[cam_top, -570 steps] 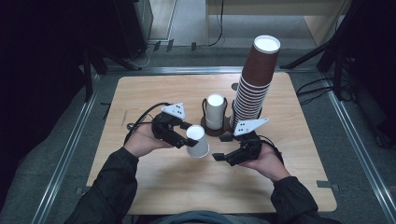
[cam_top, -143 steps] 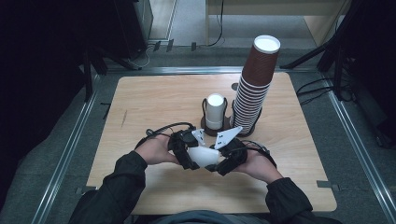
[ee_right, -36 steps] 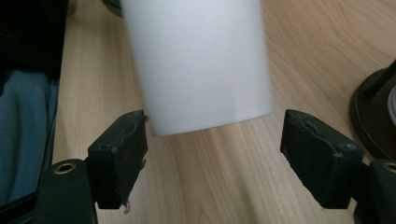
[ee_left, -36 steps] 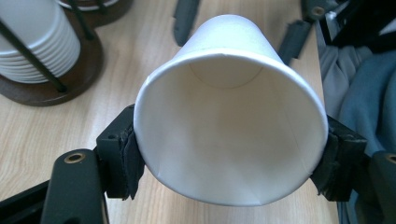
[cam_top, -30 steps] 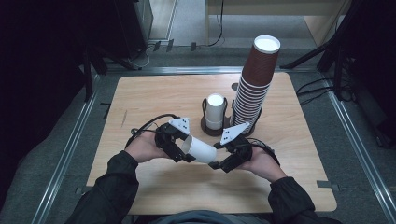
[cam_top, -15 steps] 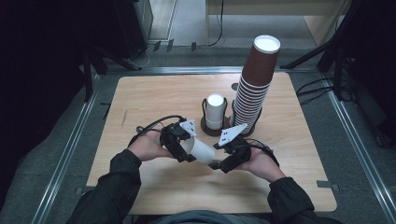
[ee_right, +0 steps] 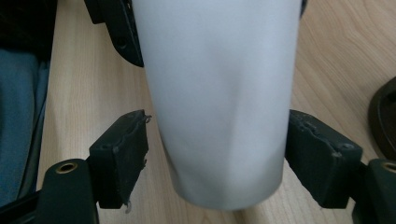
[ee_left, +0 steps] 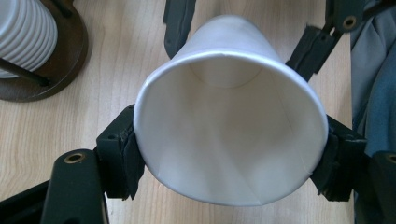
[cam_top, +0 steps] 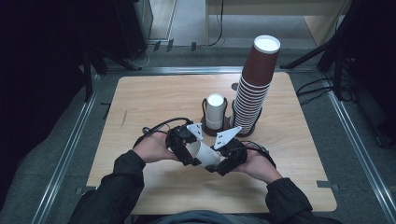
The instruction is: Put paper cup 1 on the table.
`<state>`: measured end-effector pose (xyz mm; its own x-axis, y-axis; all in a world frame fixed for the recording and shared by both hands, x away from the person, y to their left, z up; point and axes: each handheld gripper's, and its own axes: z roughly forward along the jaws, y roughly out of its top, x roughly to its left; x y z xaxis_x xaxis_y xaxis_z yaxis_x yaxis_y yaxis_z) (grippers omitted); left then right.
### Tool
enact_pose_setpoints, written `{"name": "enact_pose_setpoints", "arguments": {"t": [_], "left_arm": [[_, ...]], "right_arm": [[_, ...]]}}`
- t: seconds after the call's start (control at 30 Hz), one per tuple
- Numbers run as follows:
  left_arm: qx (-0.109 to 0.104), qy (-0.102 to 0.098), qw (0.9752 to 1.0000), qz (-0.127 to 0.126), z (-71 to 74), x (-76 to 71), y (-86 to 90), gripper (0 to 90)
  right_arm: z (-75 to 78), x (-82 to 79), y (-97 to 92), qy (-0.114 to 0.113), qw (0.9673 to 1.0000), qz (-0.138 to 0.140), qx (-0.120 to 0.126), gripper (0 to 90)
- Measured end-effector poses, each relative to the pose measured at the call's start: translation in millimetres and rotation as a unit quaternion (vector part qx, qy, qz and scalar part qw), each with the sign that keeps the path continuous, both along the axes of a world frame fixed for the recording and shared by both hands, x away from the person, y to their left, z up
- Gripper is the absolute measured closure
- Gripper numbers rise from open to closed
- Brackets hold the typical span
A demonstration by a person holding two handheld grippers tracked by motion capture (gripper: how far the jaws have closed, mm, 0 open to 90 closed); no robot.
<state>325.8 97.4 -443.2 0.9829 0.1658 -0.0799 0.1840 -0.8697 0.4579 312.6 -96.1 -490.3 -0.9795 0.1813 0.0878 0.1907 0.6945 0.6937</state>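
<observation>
A wooden table [cam_top: 140, 100] stood in a dim room. Above its near edge, the left gripper [ee_left: 224, 163] clamped a white paper cup [ee_left: 229, 135] at the rim, its sides dented. The right gripper [ee_right: 215, 158] bracketed the base, apparently just touching. A harder squeeze could have crumpled the cup.

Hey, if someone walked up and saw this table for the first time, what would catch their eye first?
Probably the tall stack of brown cups towering at the table's far right, beside a short white stack in a dark holder. Then the single white paper cup lying sideways above the near-middle of the table, with the left gripper clamped at its rim and the right gripper pressing near its base.
</observation>
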Motion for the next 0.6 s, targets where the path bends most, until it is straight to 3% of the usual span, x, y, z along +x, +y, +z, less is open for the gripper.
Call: {"name": "enact_pose_setpoints", "arguments": {"t": [0.43,0.53,0.6], "left_arm": [[0.002,0.006,0.9999,-0.012,0.2,-2.5,-1.7,23.8],[-0.005,0.001,0.9999,-0.014,0.1,-2.3,-1.2,21.5],[-0.012,-0.020,0.9997,-0.006,0.5,-4.5,-1.5,15.3]], "right_arm": [[1.1,-3.3,6.9,-0.017,0.9997,0.019,-0.005,32.8],[1.8,-3.3,6.6,-0.021,0.9996,0.021,-0.002,32.8],[2.5,-3.1,5.8,-0.022,0.9995,0.022,-0.001,32.7]]}}
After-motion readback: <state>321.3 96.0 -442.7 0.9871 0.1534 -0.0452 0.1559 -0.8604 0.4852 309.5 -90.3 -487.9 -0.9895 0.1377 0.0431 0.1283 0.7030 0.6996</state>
